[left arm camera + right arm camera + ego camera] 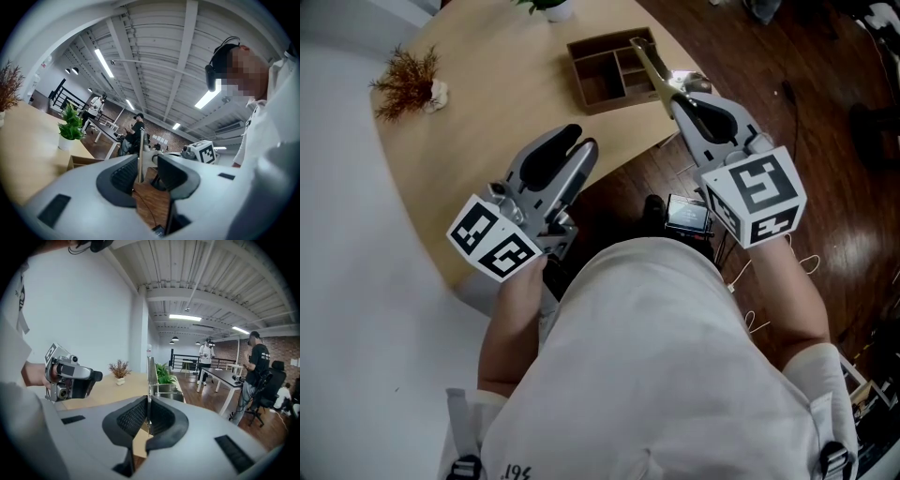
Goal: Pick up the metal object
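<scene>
The metal object (649, 66) is a long, flat brass-coloured strip. My right gripper (680, 98) is shut on its near end and holds it in the air over the table's edge, with its far end above the wooden organizer tray (581, 45). In the right gripper view the strip (150, 376) rises upright from between the pressed pads of the right gripper (148, 411). My left gripper (581, 145) hovers open to the left, empty. In the left gripper view, a gap shows between the left gripper's (149, 163) jaws, with the strip's thin edge (139, 150) beyond.
The curved light wooden table (487, 112) carries a dried plant (408, 75) at the left and a potted plant (548, 7) at the back. Dark wood floor lies to the right, with a small device (686, 214) and cables near my feet. People stand at desks far off.
</scene>
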Demonstrator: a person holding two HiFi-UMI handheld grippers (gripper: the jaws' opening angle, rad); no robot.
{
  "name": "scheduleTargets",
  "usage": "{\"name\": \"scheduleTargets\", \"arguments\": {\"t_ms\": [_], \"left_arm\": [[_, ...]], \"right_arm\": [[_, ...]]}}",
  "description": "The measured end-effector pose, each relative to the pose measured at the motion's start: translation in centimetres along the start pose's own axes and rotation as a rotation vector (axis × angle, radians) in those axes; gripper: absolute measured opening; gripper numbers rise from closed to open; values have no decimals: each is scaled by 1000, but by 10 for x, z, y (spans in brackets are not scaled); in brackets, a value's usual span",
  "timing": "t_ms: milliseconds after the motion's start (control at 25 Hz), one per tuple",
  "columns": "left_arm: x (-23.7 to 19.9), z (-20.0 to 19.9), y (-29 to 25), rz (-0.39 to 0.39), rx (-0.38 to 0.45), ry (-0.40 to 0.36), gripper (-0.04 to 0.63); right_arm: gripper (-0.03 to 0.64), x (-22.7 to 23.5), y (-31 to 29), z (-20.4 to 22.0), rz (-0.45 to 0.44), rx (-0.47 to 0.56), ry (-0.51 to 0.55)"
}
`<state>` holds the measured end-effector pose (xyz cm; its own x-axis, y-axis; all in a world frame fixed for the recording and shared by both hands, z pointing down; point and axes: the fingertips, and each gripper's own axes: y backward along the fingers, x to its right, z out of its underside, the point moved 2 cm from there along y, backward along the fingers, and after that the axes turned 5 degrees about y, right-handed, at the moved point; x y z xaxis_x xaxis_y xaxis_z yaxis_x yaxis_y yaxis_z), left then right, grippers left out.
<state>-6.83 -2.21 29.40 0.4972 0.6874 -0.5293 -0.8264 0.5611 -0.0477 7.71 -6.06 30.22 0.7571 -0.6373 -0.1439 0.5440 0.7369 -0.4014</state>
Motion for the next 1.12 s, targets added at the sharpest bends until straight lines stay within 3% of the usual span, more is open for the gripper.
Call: {"name": "scheduleTargets", "arguments": {"t_ms": [1120], "left_arm": [[-13, 36, 20, -61, -50, 71, 113]], "right_arm": [[5, -2, 30, 33, 10, -21, -107]]}}
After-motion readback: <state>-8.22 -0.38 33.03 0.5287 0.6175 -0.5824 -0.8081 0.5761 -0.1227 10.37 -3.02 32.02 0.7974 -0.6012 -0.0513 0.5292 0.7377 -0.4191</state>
